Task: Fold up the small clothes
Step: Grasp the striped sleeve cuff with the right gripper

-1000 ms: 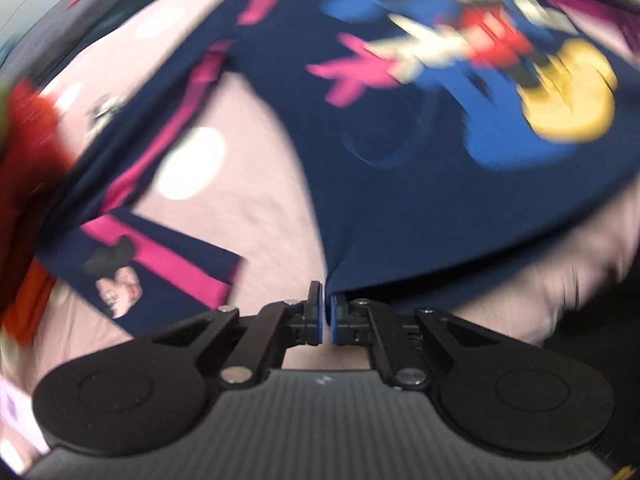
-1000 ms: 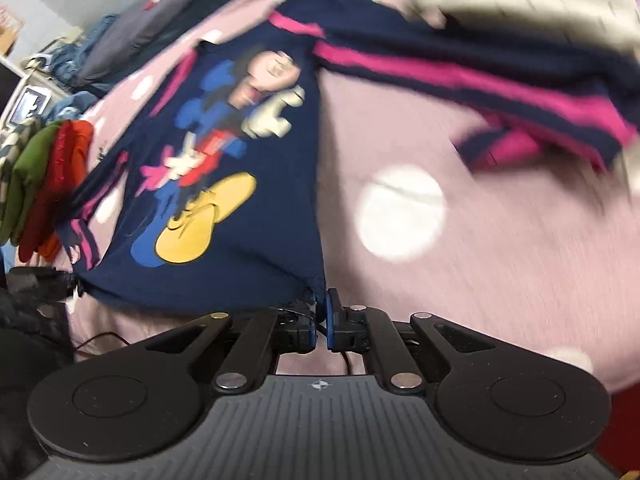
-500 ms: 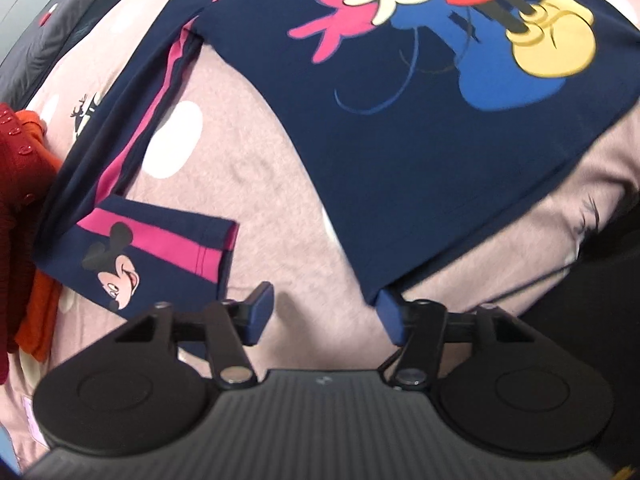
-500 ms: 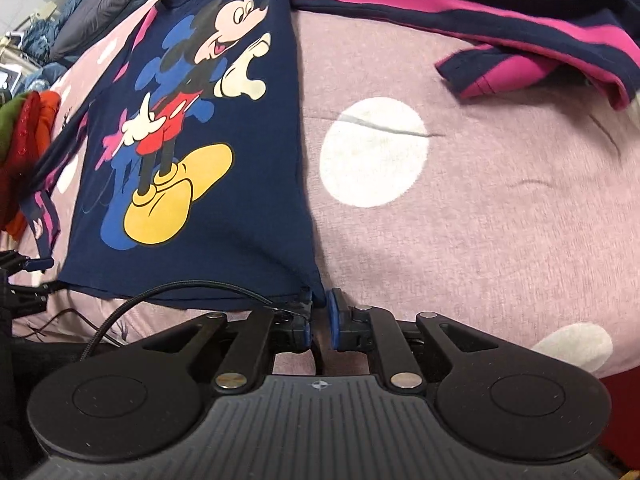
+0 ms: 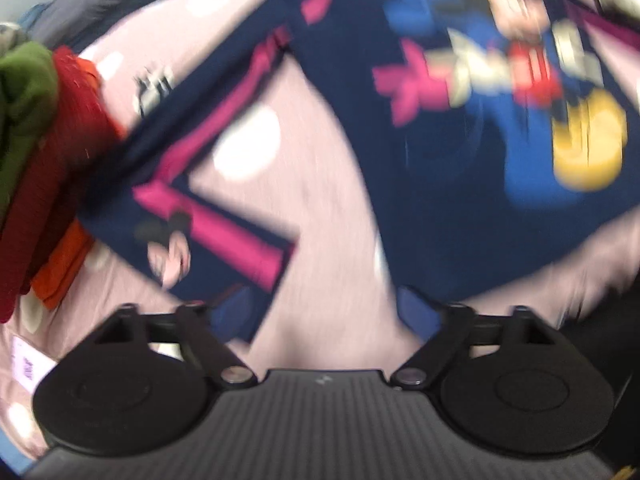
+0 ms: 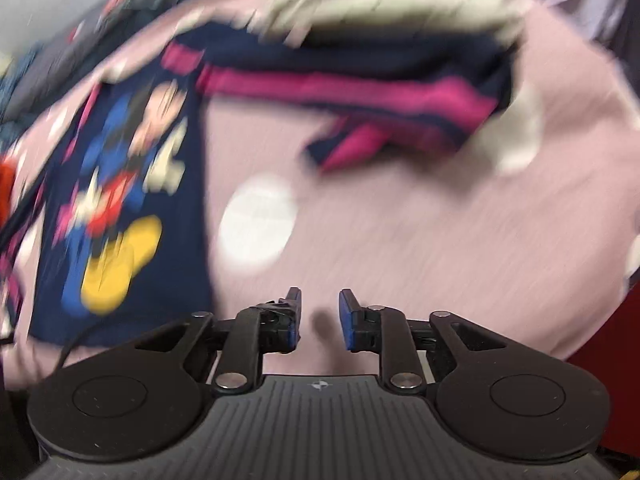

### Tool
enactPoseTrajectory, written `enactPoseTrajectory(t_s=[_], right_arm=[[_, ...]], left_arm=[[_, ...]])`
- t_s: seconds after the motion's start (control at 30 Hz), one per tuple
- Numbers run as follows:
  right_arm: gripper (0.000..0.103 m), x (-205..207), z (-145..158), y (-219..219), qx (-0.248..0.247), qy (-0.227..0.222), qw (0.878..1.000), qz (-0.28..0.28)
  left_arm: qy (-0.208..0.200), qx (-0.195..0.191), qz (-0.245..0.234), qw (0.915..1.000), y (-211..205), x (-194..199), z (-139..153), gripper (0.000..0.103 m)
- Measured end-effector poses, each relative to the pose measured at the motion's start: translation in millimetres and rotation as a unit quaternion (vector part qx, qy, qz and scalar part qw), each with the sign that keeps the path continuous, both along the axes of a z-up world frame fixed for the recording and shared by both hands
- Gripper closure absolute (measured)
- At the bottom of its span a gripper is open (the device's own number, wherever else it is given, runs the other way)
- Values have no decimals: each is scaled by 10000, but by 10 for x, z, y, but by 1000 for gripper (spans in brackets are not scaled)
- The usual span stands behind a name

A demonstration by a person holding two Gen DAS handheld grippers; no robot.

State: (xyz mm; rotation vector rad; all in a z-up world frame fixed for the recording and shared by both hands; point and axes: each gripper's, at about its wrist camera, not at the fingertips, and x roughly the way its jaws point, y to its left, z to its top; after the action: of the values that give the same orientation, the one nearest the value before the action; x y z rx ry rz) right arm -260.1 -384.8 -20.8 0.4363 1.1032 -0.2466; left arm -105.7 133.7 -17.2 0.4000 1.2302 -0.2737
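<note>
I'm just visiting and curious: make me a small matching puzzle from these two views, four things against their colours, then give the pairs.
Things:
1. long-sleeved shirt
2. bedspread
3. big cartoon shoe
4. knit at the pile's top

Colours:
A. yellow
B. green
C. navy with pink stripes
D. pale pink with white dots

Pairs: 1-C, 2-D, 3-A, 4-B

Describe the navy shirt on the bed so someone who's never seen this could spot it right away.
On the pink bedspread with white dots, the navy shirt lies flat, long sleeves spread outward. Unlike the plain red and green clothes piled beside it, it has a cartoon mouse print with yellow shoes and pink sleeve stripes.
</note>
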Motion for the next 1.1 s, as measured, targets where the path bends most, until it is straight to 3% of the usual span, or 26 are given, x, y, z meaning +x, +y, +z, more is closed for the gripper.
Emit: enactPoseTrajectory(t_s=[0.03,0.07,0.17,0.27,0.37,0.47,0.5,0.67,0.7,0.73,0.77,0.8,0.93,1.03,1.1], right_arm=[[48,19,32,-70,-114,-163,9995,-243],[45,36,52,-145,-189,-297,9981,-503],[44,40,29,-410,-60,-592,9881,-1417],[43,47,-113,-569,320,-591,9776,-1993],[43,97,-252,-556,455,-584,9746,-2113],[41,115,-317,-511,679,-937,9621,-2469],[32,121,-353,-507,786,-991,9573,-2600],[17,234,-413,-403,561,-1254,9504,-2792],[24,274,-398,-379,475,-1229,9529,-2733],[65,313,-379,-383,380,-1168,9564,-2649],[89,328,-371,-392,311,-1088,9594,-2583],[99,317,-373,-430,302,-1036,9614,-2531],[99,44,-159,-629,35,-1140,9549,-2743],[99,-217,123,-788,-740,-1081,9532,-2726],[99,-390,303,-955,-1380,-994,9455,-2779]], left_arm=[[-158,-150,166,9996,-79,84,49,4],[-252,-302,283,9988,-171,189,62,4],[-277,-625,456,9966,-454,429,55,4],[-259,-931,467,9942,-774,554,58,4],[-170,-1088,303,9935,-1067,643,17,4],[-146,-1079,105,9940,-1359,682,27,3],[-121,-1095,46,9939,-1446,689,23,3],[35,-1138,-140,9934,-1692,672,-45,2],[72,-1119,-189,9935,-1715,661,-54,2],[96,-1090,-230,9937,-1731,653,-63,2],[107,-1058,-258,9940,-1743,651,-72,2],[108,-1037,-267,9942,-1739,650,-78,2],[164,-1031,-115,9945,-1646,669,-93,2],[284,-1127,92,9932,-1552,698,-132,1],[367,-1180,173,9922,-1514,711,-171,1]])
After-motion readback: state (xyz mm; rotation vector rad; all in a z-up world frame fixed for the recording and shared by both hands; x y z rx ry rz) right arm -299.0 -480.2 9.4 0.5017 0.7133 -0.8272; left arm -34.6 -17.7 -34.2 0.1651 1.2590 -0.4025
